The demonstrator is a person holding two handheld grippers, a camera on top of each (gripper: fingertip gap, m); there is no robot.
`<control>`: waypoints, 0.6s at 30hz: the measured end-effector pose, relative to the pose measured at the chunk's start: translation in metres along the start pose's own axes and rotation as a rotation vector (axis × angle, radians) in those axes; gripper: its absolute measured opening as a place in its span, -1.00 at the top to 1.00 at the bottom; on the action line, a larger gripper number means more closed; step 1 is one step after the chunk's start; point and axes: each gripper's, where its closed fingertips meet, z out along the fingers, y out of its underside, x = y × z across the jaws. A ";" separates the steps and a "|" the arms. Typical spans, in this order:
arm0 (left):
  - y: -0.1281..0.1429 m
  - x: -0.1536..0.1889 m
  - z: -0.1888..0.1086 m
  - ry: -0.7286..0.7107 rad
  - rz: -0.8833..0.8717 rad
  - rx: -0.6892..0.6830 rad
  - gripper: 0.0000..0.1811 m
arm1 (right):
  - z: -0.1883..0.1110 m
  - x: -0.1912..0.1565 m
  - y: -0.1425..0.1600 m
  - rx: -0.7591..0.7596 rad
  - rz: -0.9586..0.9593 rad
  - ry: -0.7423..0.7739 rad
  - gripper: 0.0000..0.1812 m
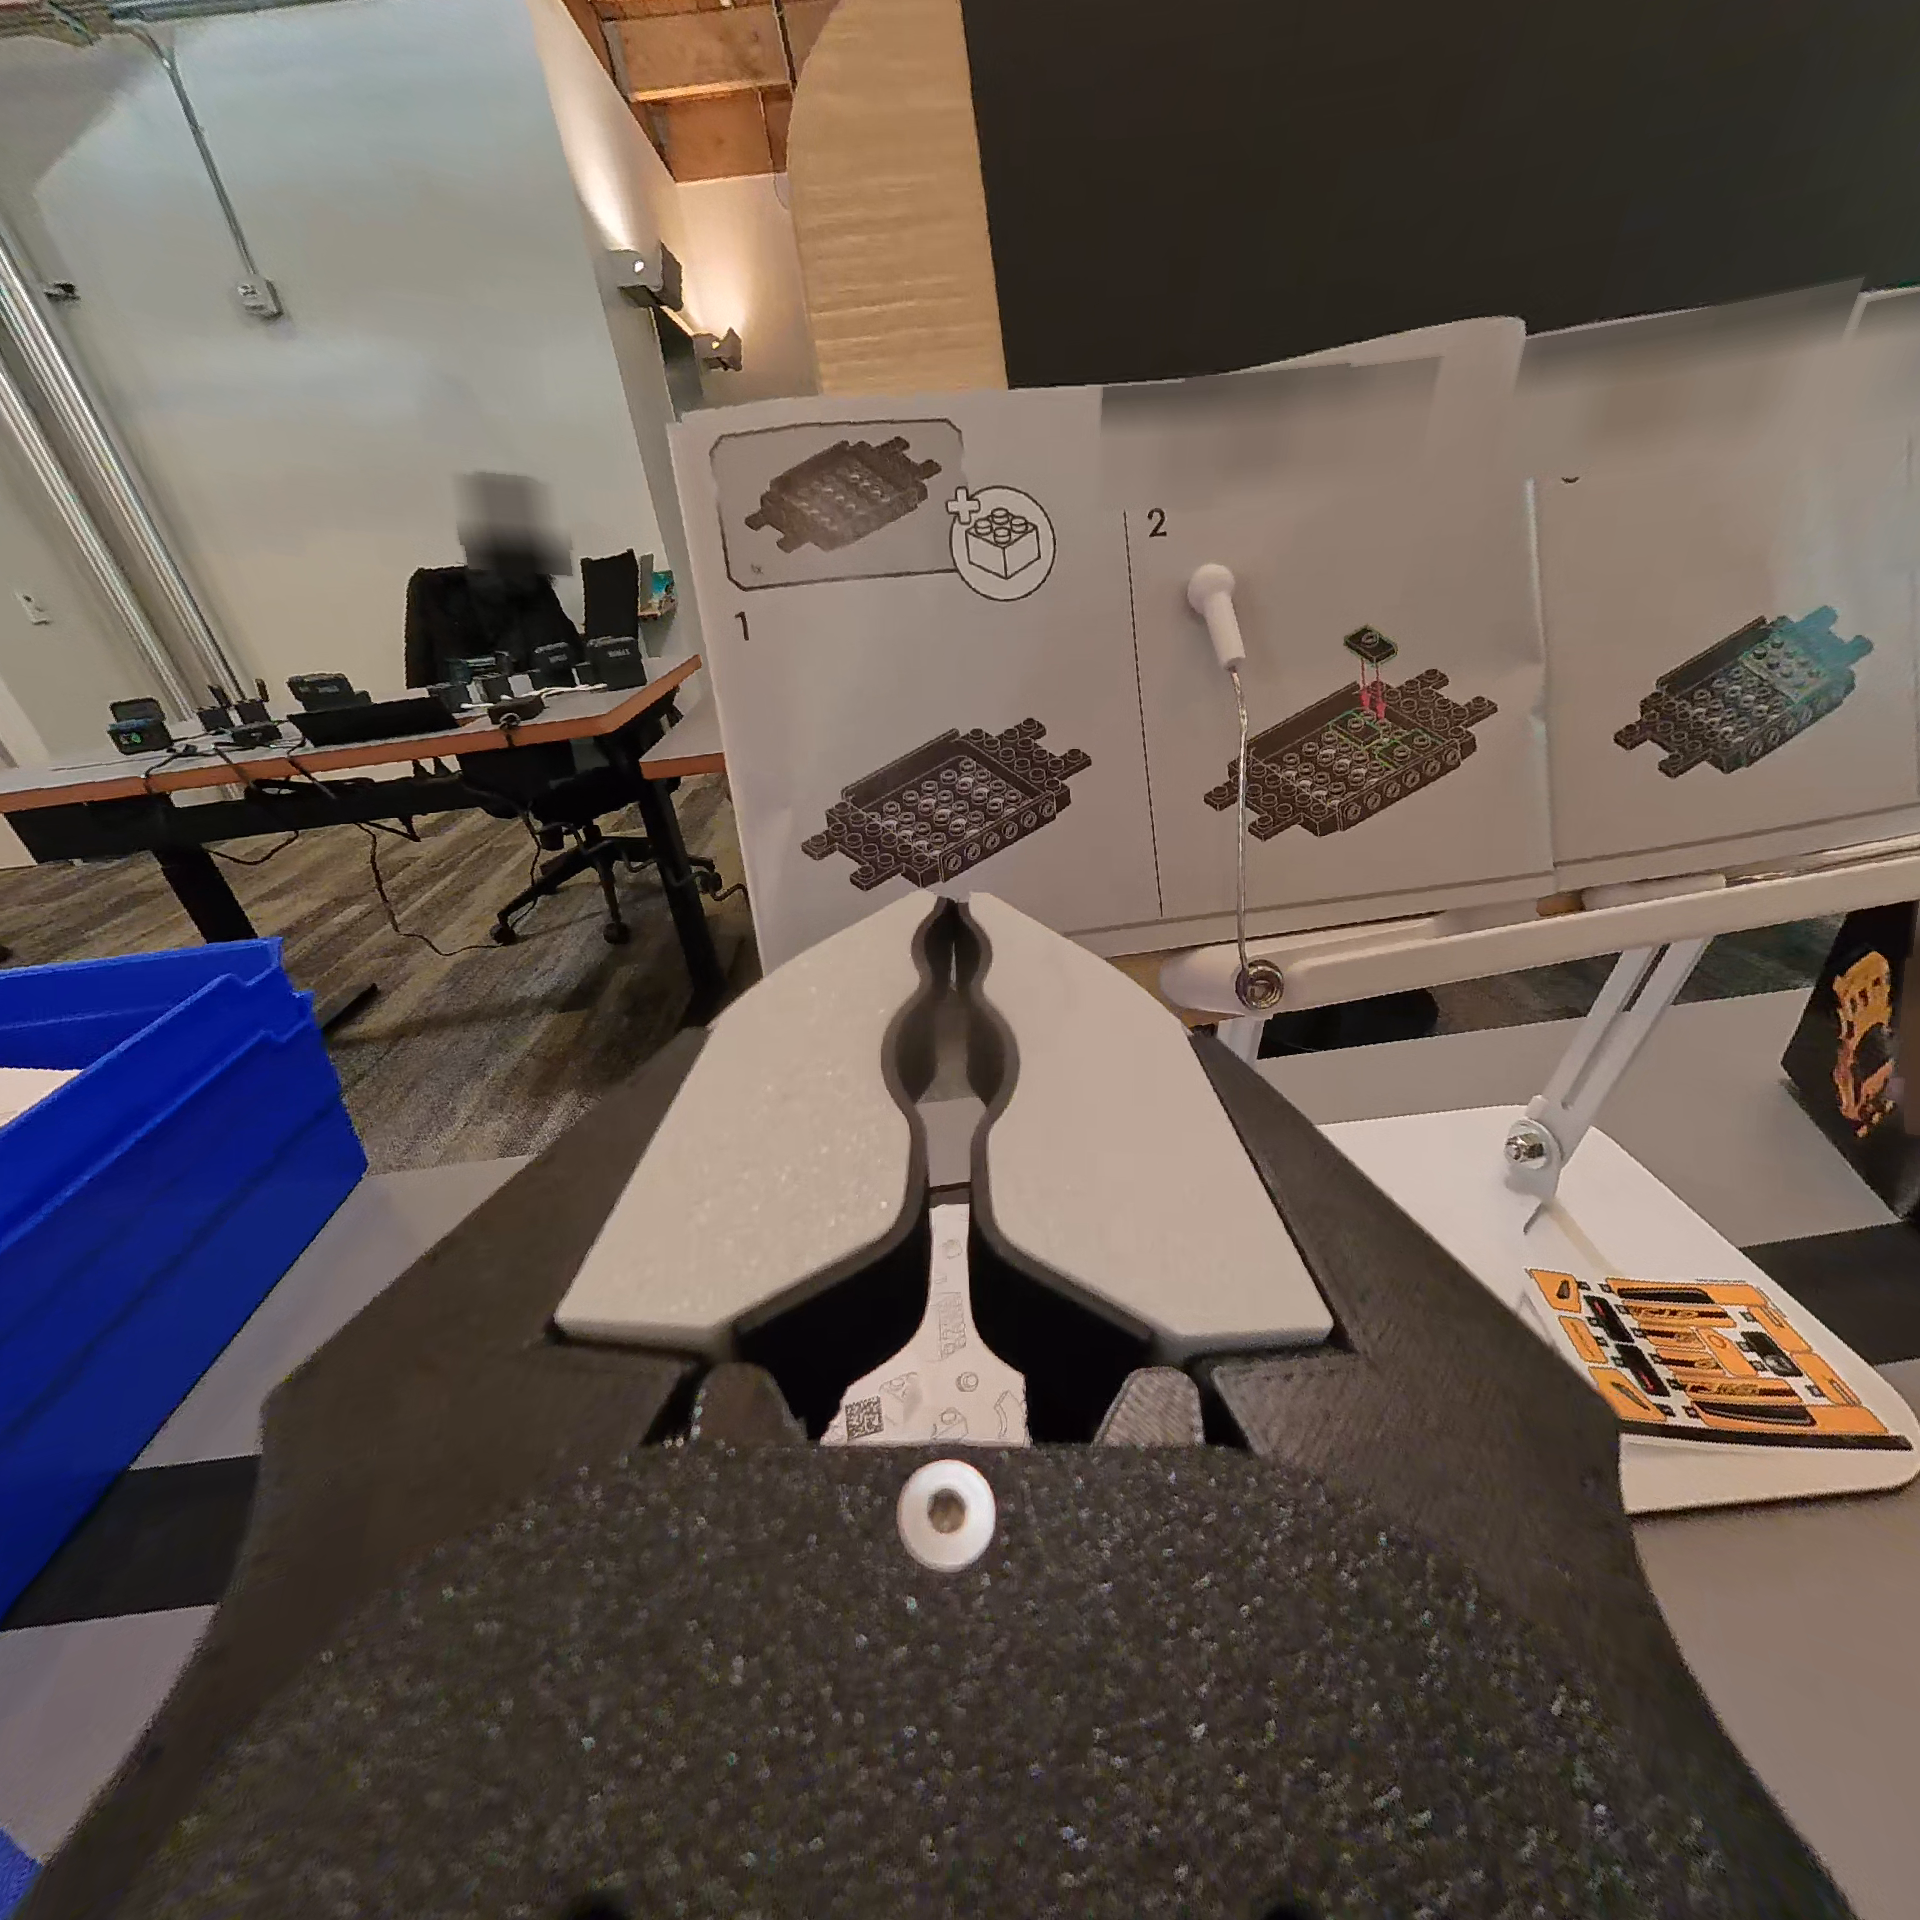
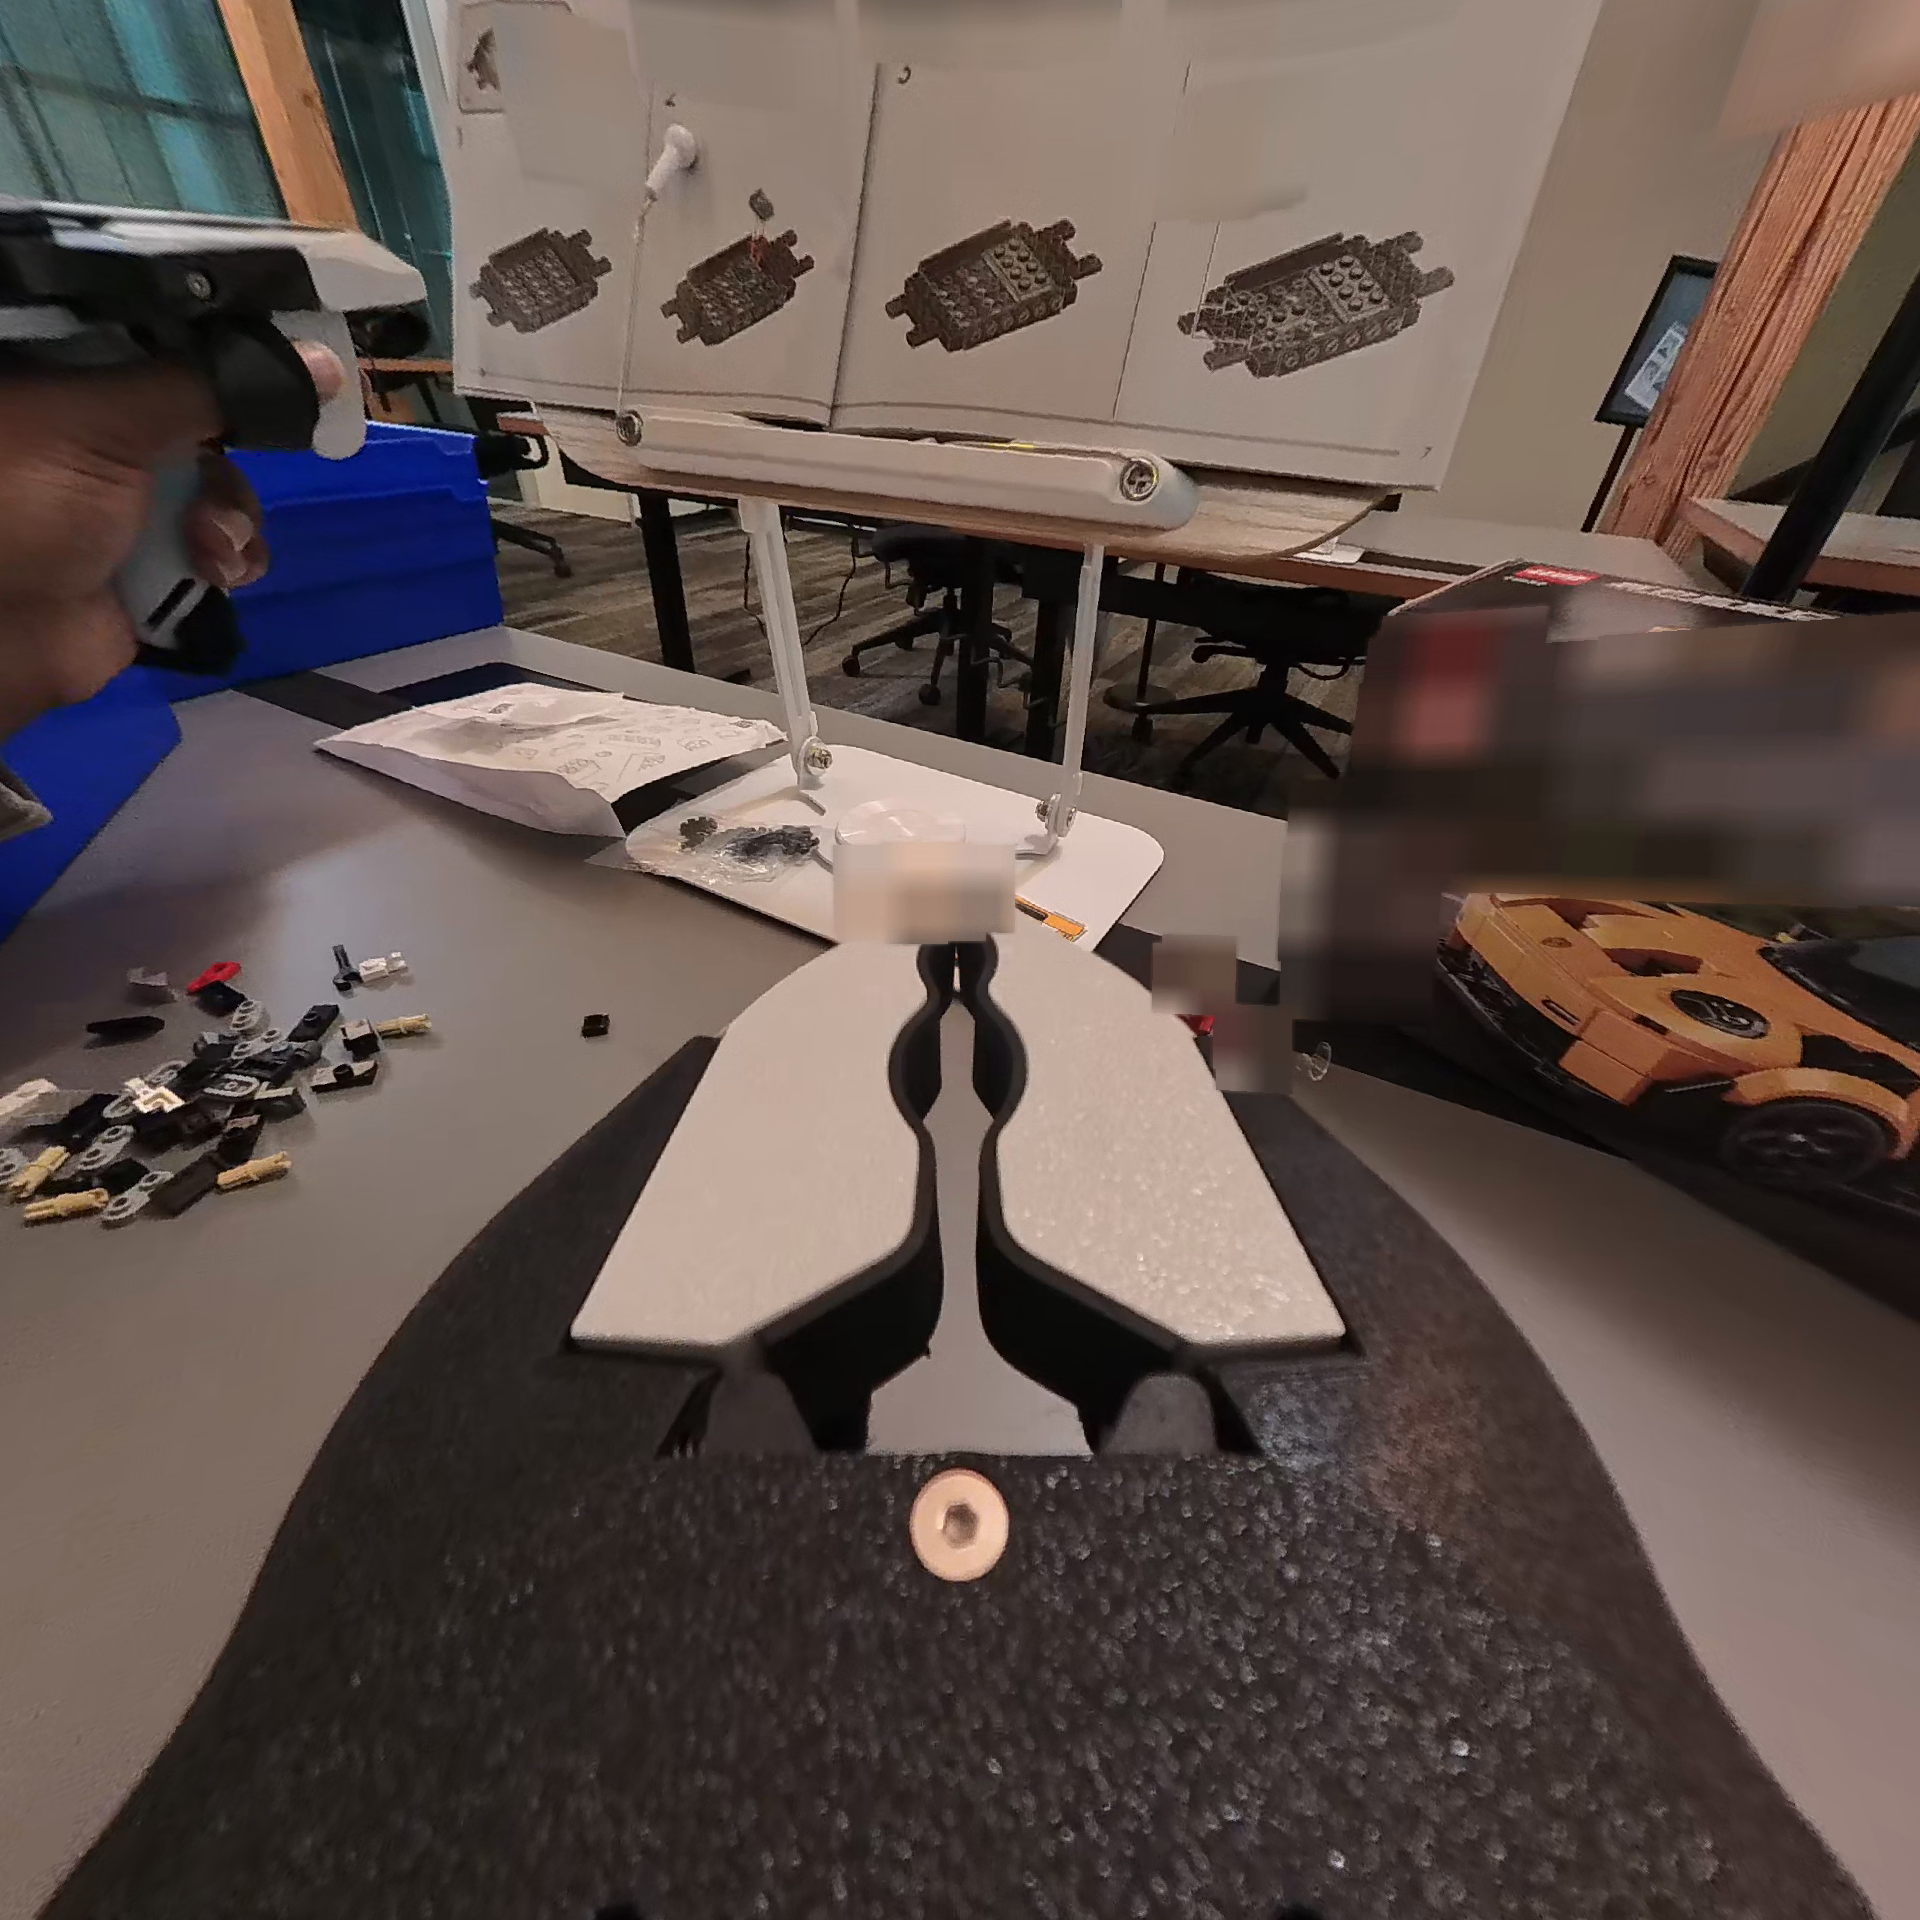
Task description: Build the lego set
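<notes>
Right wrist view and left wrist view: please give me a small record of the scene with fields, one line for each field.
left gripper: shut, empty, held above the table
right gripper: shut, empty, fingers toward the stand
loose pieces: heap on the grey table, left of the right gripper
instructions: open on a white stand
paper bag: lying flat near the stand's foot
sticker sheet: on the stand's base
box: at the right, shows an orange car
blue bin: at the left
build: not started, no assembled part visible

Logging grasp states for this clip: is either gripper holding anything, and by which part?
Nothing is held. The left gripper and right gripper are both shut on nothing.
</notes>
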 end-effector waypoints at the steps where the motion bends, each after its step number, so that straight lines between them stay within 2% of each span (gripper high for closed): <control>1: 0.001 0.000 0.000 -0.001 0.003 -0.003 1.00 | -0.001 0.001 -0.001 0.005 0.000 0.005 1.00; 5: 0.000 0.003 -0.001 0.011 0.007 -0.002 1.00 | -0.005 0.007 -0.012 0.031 -0.006 0.026 1.00; 8: -0.005 0.007 -0.004 0.029 0.006 0.008 1.00 | -0.015 0.018 -0.038 0.047 -0.097 0.013 1.00; 10: -0.010 0.010 -0.006 0.045 -0.003 0.017 1.00 | -0.030 0.030 -0.053 -0.031 -0.242 -0.051 0.96; 12: -0.019 0.013 -0.009 0.061 -0.011 0.036 1.00 | -0.055 0.040 -0.059 -0.138 -0.293 -0.157 0.82; 15: -0.031 0.018 -0.016 0.082 -0.024 0.064 1.00 | -0.097 0.054 -0.044 -0.304 -0.305 -0.253 0.61; 18: -0.039 0.026 -0.021 0.103 -0.028 0.083 1.00 | -0.133 0.062 0.003 -0.493 -0.352 -0.374 0.50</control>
